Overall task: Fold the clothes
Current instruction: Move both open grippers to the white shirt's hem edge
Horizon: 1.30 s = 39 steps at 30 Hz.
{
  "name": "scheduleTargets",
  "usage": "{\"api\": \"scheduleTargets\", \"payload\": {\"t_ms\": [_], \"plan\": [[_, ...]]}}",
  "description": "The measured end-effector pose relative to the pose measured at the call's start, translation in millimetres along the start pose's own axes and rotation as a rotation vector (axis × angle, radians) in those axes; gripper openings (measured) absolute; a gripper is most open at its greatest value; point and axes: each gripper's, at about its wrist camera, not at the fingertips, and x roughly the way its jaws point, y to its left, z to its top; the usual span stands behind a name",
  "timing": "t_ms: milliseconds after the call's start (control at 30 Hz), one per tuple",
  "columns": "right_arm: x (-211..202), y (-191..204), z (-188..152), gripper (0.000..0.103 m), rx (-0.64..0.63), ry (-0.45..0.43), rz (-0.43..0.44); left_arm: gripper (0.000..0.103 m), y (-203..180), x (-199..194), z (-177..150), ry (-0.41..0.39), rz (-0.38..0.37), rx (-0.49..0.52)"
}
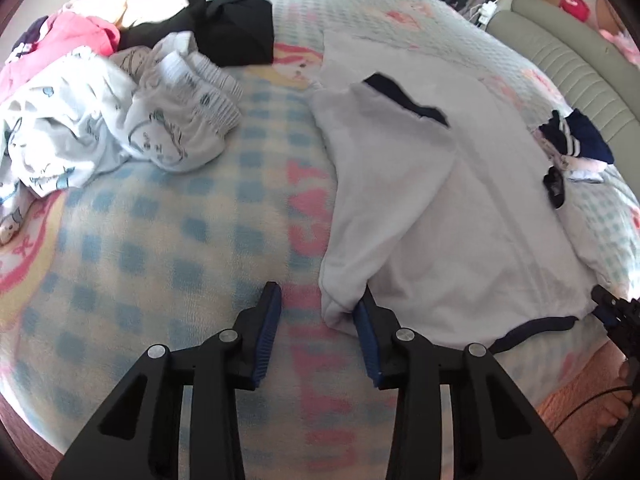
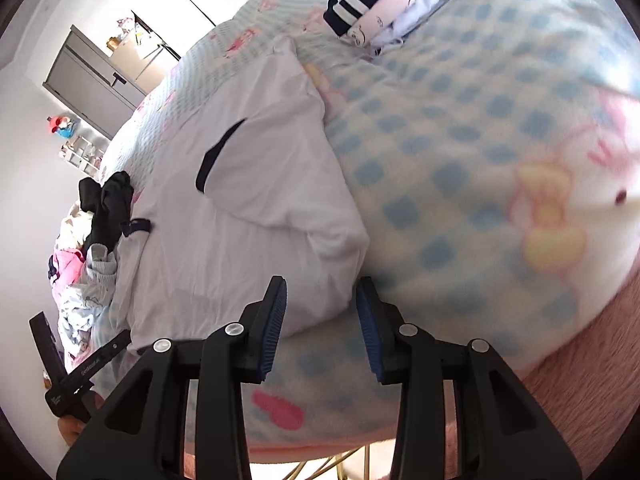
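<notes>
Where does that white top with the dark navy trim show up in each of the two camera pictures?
Left wrist view: the white top lies right of centre on the checked blanket, its near corner by the left gripper.
Right wrist view: it lies left of centre, its near edge between the fingers of the right gripper.
Shared landmark: the black garment, at upper left in the left view and at the far left edge in the right view.

Below me: bed (image 1: 168, 240) under fleece blanket, blue checks, pink and yellow cartoon prints. Padded grey-green headboard (image 1: 560, 52) along its far right edge. White wall (image 2: 24, 128), grey cabinet (image 2: 92, 76) against it, small shelf (image 2: 82, 156) of trinkets nearby. Bright daylight, washed-out whites.
</notes>
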Motion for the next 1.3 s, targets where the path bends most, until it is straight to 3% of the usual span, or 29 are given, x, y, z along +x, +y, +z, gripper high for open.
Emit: {"api": "scheduleTargets", "payload": {"t_ms": [100, 233, 433, 633, 767, 867, 967, 1067, 1133, 1233, 1300], "plan": [[4.2, 1.5, 5.3, 0.037, -0.008, -0.017, -0.011, 0.038, -0.9, -6.3, -1.9, -0.038, -0.039, 0.0], [2.8, -15.7, 1.7, 0.034, 0.053, -0.027, -0.046, 0.038, 2.5, 10.3, -4.2, 0.011, 0.031, 0.008], [-19.7, -39.4, -1.7, 0.036, 0.102, -0.09, -0.033, 0.039, 6.8, -3.1, -12.7, -0.043, -0.071, 0.018], [-11.1, -26.5, 4.4, 0.035, 0.027, -0.052, -0.156, 0.039, -3.5, -2.3, -16.4, -0.02, 0.008, -0.018], [-26.4, -23.6, -1.6, 0.036, -0.004, -0.122, -0.065, 0.039, -7.6, -10.9, -21.3, -0.045, -0.028, 0.035], [-36.9, -10.1, 1.1, 0.036, -0.061, -0.182, -0.011, 0.039, -3.1, -10.1, -21.4, -0.037, -0.05, 0.009], [-39.6, -0.4, 10.0, 0.036, -0.083, -0.2, 0.016, 0.039, -9.4, -26.4, -17.2, -0.099, -0.098, -0.011], [-21.3, 1.1, 25.6, 0.037, -0.07, -0.131, -0.085, 0.039, -24.1, -31.8, -0.9, -0.148, -0.073, 0.064], [-3.8, -8.2, 21.0, 0.037, -0.034, -0.075, -0.094, 0.039, -23.3, -15.4, 7.8, -0.113, -0.042, 0.056], [23.1, -23.7, 11.9, 0.034, 0.023, 0.009, -0.098, 0.037, -11.5, 14.5, 7.2, 0.044, 0.005, -0.021], [14.6, -24.5, 3.5, 0.034, 0.015, -0.012, -0.101, 0.037, -3.0, 9.4, -9.9, 0.037, -0.022, -0.06]]}}
